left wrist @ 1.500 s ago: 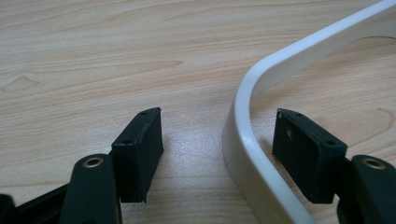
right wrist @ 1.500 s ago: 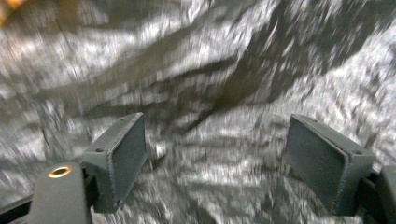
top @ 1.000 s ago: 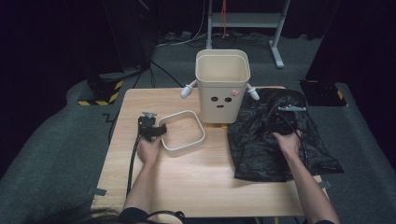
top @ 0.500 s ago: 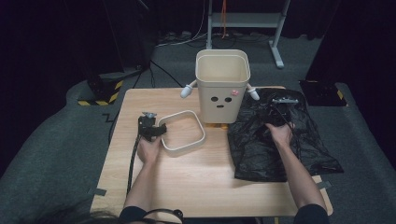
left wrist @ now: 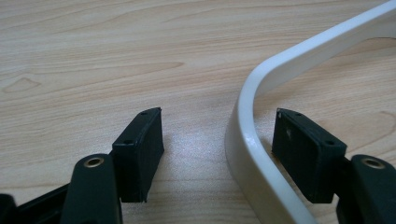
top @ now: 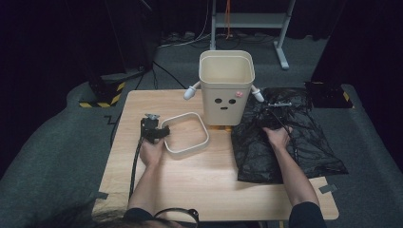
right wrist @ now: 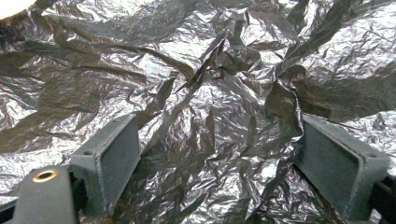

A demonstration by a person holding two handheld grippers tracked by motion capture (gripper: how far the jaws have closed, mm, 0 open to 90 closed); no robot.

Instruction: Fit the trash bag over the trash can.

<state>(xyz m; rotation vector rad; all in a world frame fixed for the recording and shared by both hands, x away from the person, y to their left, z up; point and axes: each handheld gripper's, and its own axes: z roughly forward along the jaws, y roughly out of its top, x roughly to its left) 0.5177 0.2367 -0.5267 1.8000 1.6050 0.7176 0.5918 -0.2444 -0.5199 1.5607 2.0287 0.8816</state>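
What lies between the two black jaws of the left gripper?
In the left gripper view, the rim of the white rounded-square plastic ring on bare wooden table, nearer one jaw of the left gripper.

I see a cream ring frame (top: 186,135) and cream bin (top: 226,85) with black dot eyes, a glossy black crinkled bag (top: 285,135), and a pale wood-grain counter (top: 199,185)
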